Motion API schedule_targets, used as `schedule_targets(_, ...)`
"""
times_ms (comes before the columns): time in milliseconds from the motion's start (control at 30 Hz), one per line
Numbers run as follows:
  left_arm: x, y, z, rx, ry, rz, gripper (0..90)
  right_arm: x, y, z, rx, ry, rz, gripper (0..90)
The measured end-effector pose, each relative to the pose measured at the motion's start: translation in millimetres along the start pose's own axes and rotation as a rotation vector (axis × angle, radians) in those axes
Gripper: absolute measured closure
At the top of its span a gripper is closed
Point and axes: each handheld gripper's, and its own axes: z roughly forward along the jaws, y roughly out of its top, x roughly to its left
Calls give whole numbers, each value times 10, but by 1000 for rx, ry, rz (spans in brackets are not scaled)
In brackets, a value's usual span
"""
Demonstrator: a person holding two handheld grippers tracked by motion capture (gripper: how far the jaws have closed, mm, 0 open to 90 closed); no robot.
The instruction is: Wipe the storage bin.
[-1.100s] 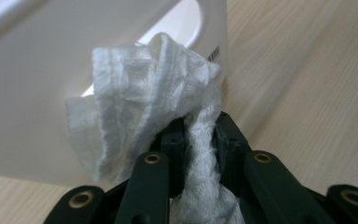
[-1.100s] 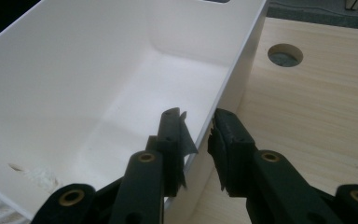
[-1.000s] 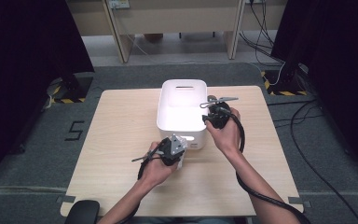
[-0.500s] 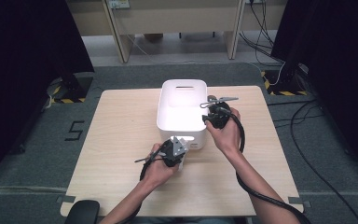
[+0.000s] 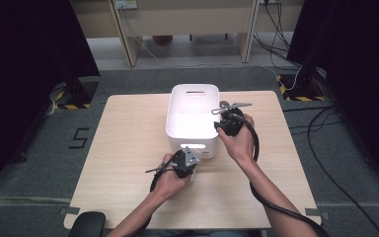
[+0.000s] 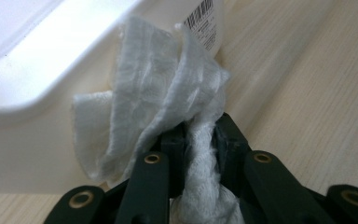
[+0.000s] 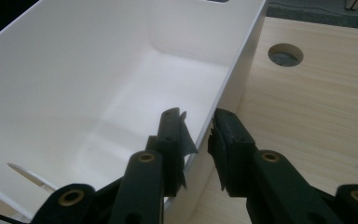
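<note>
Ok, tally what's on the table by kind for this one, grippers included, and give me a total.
White bin: 1
White cloth: 1, clamped in the left gripper against the bin's outer wall
Grippers: 2, the right gripper with its jaws astride the bin's side wall
Total: 4
</note>
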Motion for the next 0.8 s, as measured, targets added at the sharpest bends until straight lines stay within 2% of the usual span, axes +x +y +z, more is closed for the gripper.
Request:
schedule_targets(200,-6,28,8,2,-10,-1,769,5,-1,4,-2,-3,-3,734)
schedule_targets(500,-84,133,66,-6,-30,10,769,8,-2,5,0,-2,0,733)
schedule_targets(800,-89,144,55,-27,-32,3,769,7,-3,7,-1,-1,0,732)
